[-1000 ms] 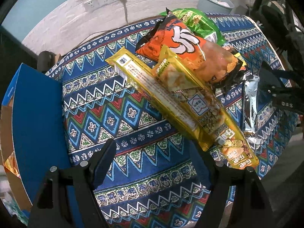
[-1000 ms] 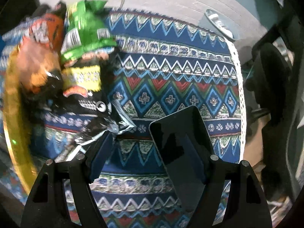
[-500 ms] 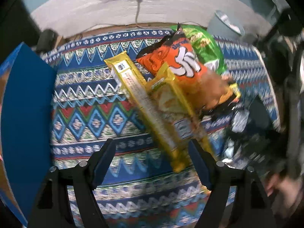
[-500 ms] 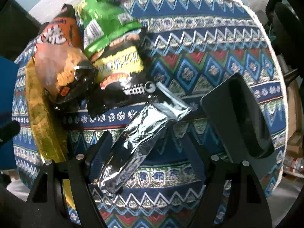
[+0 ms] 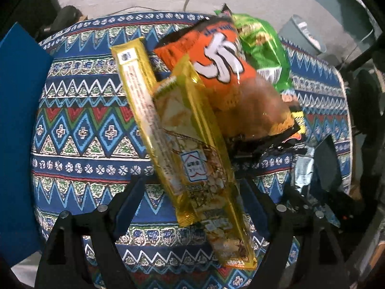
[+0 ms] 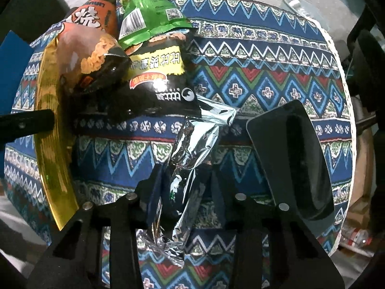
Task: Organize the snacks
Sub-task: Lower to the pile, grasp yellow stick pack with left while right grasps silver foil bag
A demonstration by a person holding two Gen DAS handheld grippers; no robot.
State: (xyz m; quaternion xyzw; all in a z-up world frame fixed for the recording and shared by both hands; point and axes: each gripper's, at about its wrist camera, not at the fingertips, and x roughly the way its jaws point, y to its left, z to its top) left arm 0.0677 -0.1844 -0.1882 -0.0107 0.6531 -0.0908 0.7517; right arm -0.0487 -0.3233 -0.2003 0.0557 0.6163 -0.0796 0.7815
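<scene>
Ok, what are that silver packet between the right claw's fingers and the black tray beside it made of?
Silver packet: looks like thin metallised foil film, mirror-shiny and sharply crinkled. Black tray: probably rigid moulded plastic, with a smooth semi-gloss surface and a formed recess.

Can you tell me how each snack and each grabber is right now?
left gripper: open, fingers on either side of the yellow packs
right gripper: closing around the silver packet, not clearly squeezing
yellow packs: sealed, lying flat side by side
orange bag: sealed, lying on the pile
green bag: sealed, lying partly over the black bag
black bag: sealed, lying flat
silver packet: crinkled, lying on the cloth
</scene>
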